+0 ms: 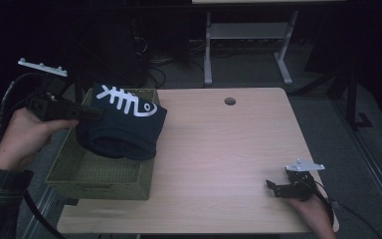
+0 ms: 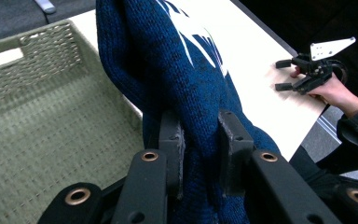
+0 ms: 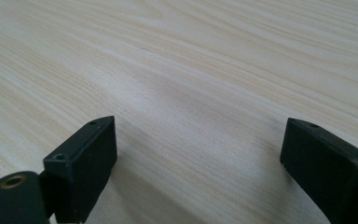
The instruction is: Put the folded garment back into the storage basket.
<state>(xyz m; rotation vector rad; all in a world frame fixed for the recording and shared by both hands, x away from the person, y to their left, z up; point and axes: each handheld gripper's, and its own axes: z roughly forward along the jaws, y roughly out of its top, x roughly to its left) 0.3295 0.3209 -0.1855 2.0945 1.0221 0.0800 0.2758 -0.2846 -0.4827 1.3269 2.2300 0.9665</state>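
Carrying the dark blue knitted sweater with a white fishbone print [image 1: 122, 124] over the olive-green woven basket [image 1: 99, 177], the left gripper [image 2: 200, 137] has its jaws narrowed tight onto a thick fold of the knit. The bundle hangs partly above the basket's near right rim and partly over the pale wooden table [image 1: 229, 149]. To do this well, I judge the grip should stay firm until the whole fold clears the rim, then lower to the basket's middle so no edge drapes outside. The right gripper [image 1: 278, 188] rests on the table well apart, jaws wide with nothing between them.
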